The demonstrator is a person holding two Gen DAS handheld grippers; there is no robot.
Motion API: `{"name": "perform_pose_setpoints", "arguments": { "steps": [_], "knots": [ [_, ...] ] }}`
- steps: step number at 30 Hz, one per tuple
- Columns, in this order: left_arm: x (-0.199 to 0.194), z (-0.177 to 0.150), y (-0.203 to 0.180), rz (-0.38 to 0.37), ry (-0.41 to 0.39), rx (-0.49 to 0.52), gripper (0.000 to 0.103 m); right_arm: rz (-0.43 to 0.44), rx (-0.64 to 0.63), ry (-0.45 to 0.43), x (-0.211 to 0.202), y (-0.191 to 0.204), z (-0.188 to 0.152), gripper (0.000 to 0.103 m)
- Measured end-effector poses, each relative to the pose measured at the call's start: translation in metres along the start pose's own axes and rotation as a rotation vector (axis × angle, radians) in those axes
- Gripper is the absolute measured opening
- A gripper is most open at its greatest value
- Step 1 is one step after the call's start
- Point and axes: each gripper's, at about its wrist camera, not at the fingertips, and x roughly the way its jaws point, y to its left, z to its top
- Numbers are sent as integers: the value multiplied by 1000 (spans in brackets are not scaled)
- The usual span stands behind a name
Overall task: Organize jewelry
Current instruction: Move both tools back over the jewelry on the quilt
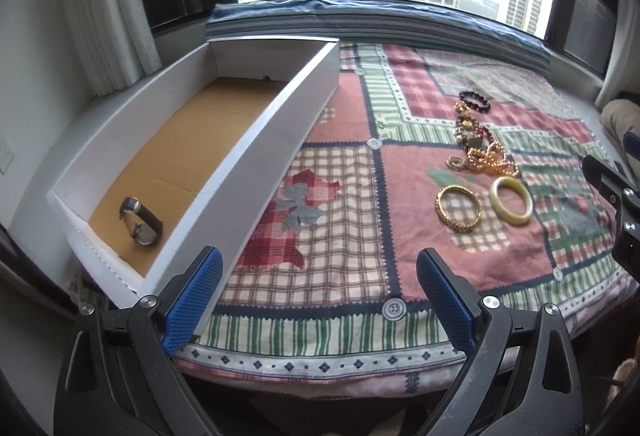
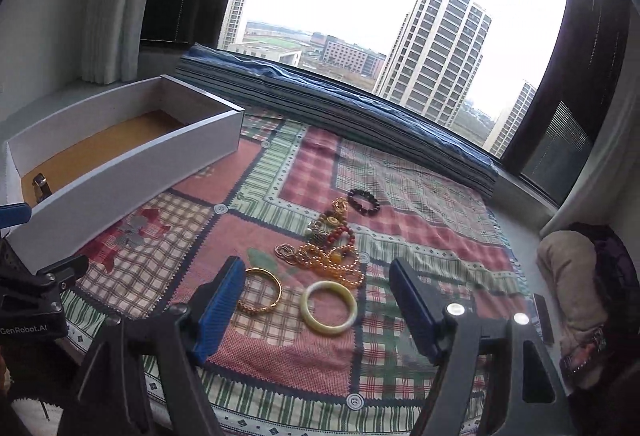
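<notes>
Just ahead of the right gripper (image 2: 316, 306), whose jaws stand wide and empty, lie the gold bangle (image 2: 259, 291) and the pale bangle (image 2: 329, 307) side by side, so closing carelessly could push one away or snag the bead tangle (image 2: 334, 260) behind them.

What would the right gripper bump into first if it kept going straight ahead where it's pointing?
Probably the pale green bangle. It lies on the patchwork cloth almost midway ahead of the open right gripper, with the gold bangle just left of it. Depth is hard to judge.
</notes>
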Motion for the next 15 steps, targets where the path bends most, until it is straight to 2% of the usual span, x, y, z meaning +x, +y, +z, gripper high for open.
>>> {"name": "perform_pose_setpoints", "arguments": {
  "steps": [7, 15],
  "knots": [
    [4, -4, -3, 5, 17, 10, 98, -27, 14, 28, 4, -10, -12, 76],
    [15, -9, -1, 5, 45, 11, 98, 6, 66, 50, 11, -27, -23, 76]
  ]
}}
